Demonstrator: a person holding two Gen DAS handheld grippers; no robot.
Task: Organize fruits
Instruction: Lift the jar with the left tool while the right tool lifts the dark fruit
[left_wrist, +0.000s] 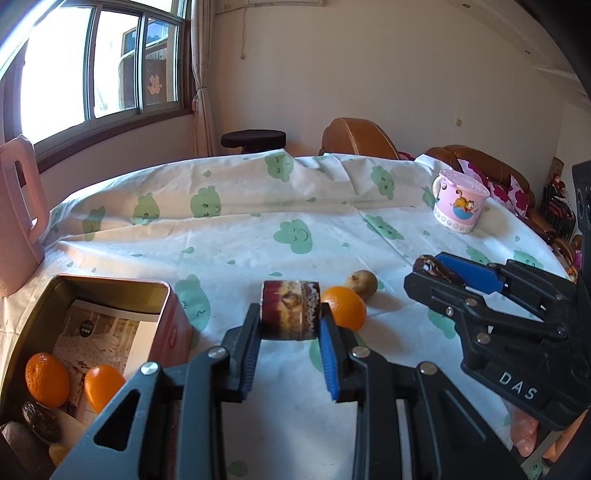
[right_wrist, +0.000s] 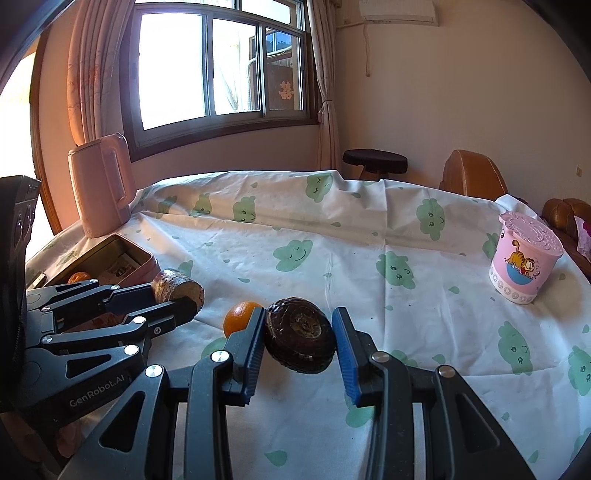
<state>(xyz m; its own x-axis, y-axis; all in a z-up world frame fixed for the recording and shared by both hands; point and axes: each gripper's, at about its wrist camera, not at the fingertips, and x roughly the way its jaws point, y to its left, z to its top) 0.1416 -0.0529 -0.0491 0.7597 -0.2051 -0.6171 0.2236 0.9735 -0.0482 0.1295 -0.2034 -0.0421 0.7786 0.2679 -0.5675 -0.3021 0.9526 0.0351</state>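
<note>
My left gripper (left_wrist: 290, 325) is shut on a brown cylindrical piece, like cut sugarcane (left_wrist: 290, 314), held above the cloth; it also shows in the right wrist view (right_wrist: 177, 288). My right gripper (right_wrist: 299, 341) is shut on a dark round water chestnut (right_wrist: 300, 335), also seen in the left wrist view (left_wrist: 432, 266). An orange (left_wrist: 345, 307) and a small brownish fruit (left_wrist: 362, 284) lie on the tablecloth (left_wrist: 258, 229) just beyond. An open pink tin (left_wrist: 110, 295) at the left holds two oranges (left_wrist: 47, 378) and dark fruits (left_wrist: 40, 421).
A pink kettle (left_wrist: 18, 214) stands at the far left by the tin. A pink cartoon mug (left_wrist: 458, 203) with a lid stands at the far right. A brown sofa (left_wrist: 354, 138) and a dark stool (left_wrist: 253, 140) stand behind the table.
</note>
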